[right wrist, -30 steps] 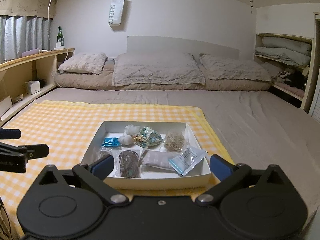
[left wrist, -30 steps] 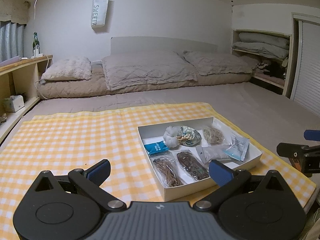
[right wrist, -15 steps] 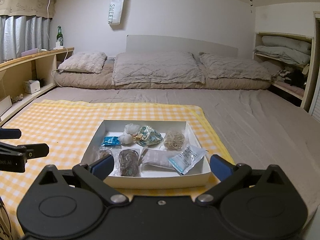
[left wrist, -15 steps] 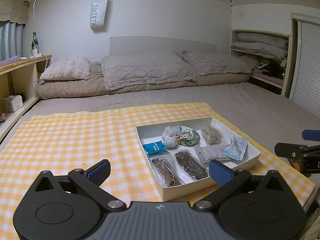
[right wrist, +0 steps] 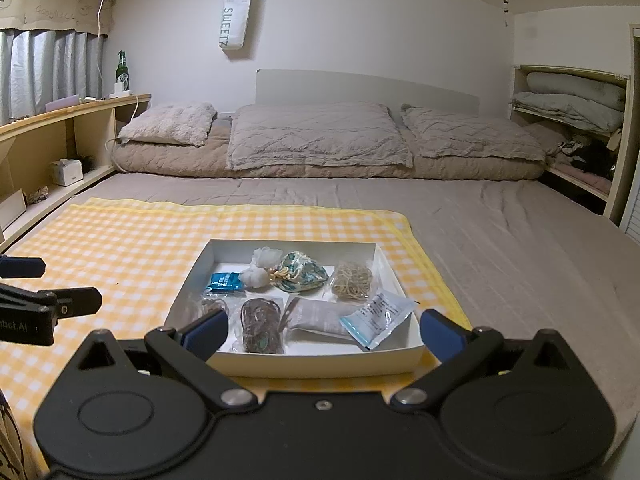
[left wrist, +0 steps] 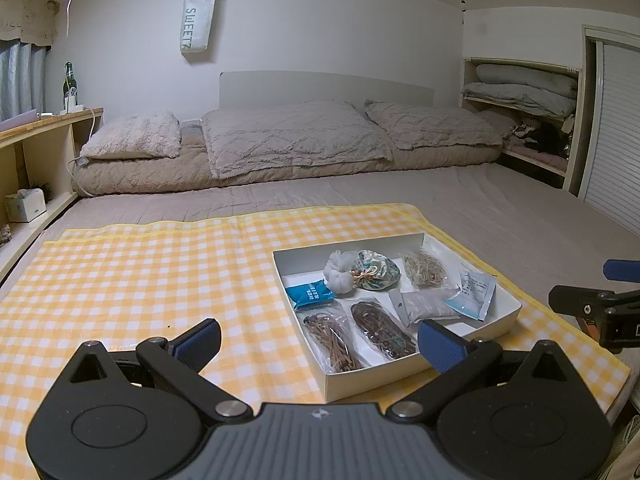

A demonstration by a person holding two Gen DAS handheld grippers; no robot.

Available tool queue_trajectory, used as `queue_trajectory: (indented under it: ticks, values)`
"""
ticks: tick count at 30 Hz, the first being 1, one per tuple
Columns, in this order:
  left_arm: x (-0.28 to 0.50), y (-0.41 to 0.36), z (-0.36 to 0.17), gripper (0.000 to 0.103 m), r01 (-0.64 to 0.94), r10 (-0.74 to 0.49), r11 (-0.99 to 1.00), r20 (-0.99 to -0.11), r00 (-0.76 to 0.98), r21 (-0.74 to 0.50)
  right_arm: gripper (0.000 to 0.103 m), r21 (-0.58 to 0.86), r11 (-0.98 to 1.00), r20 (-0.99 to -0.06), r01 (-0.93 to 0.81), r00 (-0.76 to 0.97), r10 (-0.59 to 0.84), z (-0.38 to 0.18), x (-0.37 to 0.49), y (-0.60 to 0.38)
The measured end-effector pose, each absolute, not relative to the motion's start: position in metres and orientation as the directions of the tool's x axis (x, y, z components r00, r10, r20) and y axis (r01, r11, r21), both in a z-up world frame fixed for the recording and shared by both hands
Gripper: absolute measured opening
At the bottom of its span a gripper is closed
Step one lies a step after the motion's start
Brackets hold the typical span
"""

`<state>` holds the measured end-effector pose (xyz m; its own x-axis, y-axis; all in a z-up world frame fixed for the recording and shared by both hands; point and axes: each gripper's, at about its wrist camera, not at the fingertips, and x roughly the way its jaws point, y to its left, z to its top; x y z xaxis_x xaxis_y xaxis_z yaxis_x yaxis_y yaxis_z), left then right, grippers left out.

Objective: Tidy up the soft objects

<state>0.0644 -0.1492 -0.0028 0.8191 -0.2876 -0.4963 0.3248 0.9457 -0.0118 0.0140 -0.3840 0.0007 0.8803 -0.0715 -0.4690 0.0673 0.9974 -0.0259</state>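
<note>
A shallow white box (left wrist: 504,322) (right wrist: 320,364) sits on a yellow checked cloth (left wrist: 140,280) (right wrist: 120,248). In it lie a blue packet (left wrist: 310,294) (right wrist: 224,281), a white pouch (left wrist: 340,272) (right wrist: 260,268), a patterned drawstring bag (left wrist: 378,272) (right wrist: 302,274), a bag of rubber bands (left wrist: 424,270) (right wrist: 352,280), a grey packet (left wrist: 424,304) (right wrist: 320,316), a white-blue sachet (left wrist: 472,294) (right wrist: 376,316) and bags of dark cords (left wrist: 378,330) (right wrist: 260,324). My left gripper (left wrist: 320,340) is open, just short of the box. My right gripper (right wrist: 320,326) is open, over the box's near edge.
The cloth lies on a wide beige mattress (right wrist: 500,240) with pillows (right wrist: 316,136) at the far end. Wooden shelves (right wrist: 60,140) run along the left, with a bottle (right wrist: 122,68). A shelf with folded bedding (right wrist: 572,100) stands at the right.
Both grippers drifted slightly; the box sits a touch lower and nearer in both views. Both stay open and empty.
</note>
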Motion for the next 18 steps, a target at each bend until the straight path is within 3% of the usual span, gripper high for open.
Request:
queue_trajectory:
  ticks: [18]
  values:
    - [0.0644,-0.1495,-0.0027,0.103,0.324,-0.286,0.946,-0.496,0.82,-0.011,0.103,-0.023,0.998,-0.471,0.066,0.879,-0.069,-0.0017,0.0139,-0.3852]
